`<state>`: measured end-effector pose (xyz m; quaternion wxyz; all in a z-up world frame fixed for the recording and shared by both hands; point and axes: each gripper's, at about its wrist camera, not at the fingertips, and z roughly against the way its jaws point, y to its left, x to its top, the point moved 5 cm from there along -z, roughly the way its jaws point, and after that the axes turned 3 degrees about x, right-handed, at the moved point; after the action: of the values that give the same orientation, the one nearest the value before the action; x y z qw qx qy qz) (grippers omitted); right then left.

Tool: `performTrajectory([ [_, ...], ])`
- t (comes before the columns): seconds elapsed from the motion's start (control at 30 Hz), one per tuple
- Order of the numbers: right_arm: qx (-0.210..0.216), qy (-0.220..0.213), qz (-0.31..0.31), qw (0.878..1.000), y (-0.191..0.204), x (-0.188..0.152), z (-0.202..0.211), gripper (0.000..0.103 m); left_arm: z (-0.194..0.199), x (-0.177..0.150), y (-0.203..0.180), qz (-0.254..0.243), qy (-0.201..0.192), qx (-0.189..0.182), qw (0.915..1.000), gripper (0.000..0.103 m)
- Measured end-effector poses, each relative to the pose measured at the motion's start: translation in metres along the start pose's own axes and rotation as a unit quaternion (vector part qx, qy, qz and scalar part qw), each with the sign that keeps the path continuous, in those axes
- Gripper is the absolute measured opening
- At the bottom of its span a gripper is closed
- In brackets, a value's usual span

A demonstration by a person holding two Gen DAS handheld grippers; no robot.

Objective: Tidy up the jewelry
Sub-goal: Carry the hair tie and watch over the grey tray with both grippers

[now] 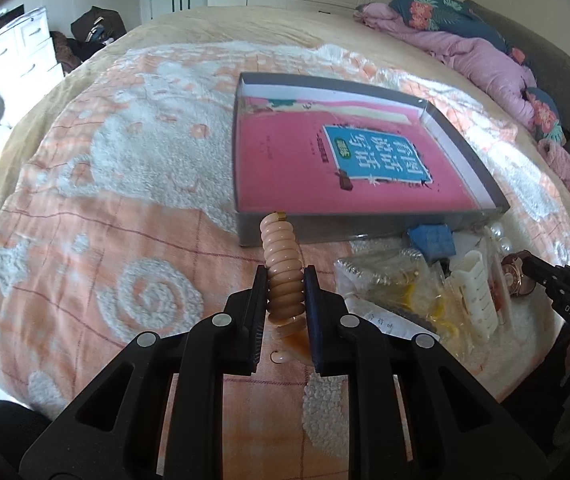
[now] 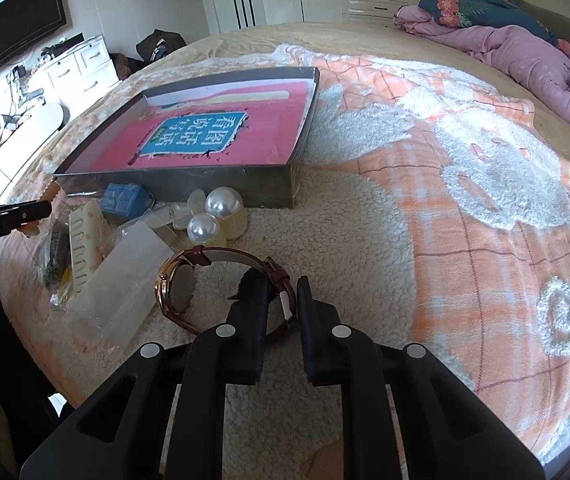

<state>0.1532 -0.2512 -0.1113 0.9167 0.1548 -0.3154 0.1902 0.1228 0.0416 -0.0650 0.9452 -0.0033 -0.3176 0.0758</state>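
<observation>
My left gripper point(image 1: 285, 276) is shut on a beige spiral coil band point(image 1: 281, 244), held up off the blanket just before the grey shallow box point(image 1: 365, 227). In the right wrist view the left gripper point(image 2: 41, 210) enters from the left with the coil band point(image 2: 52, 192). My right gripper point(image 2: 281, 284) is shut on the dark red strap of a rose-gold wristwatch point(image 2: 177, 288), whose case hangs to the left of the jaws. The left wrist view shows the right gripper point(image 1: 535, 270) with the watch point(image 1: 516, 278) at the far right.
The box holds a pink book point(image 2: 205, 136). In front of it lies a pile: a blue box point(image 2: 123, 198), pearl pieces point(image 2: 221, 208), a white comb clip point(image 2: 85, 240), clear plastic bags point(image 2: 125, 280). A purple quilt point(image 2: 525, 52) lies at the back right.
</observation>
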Motion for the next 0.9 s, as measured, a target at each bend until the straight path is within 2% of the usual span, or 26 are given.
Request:
performTrajectory([
  [0.5,-0.062,-0.086,0.042,0.993,-0.001,0.027,0.054,0.013,0.022,0.019,-0.006,0.001,-0.032,-0.027,0.9991,0.011],
  [0.9,-0.063,-0.130,0.070,0.987,0.015,0.071,0.072,0.013,0.026,0.055,-0.004,0.001,-0.055,-0.033,0.9979,0.011],
])
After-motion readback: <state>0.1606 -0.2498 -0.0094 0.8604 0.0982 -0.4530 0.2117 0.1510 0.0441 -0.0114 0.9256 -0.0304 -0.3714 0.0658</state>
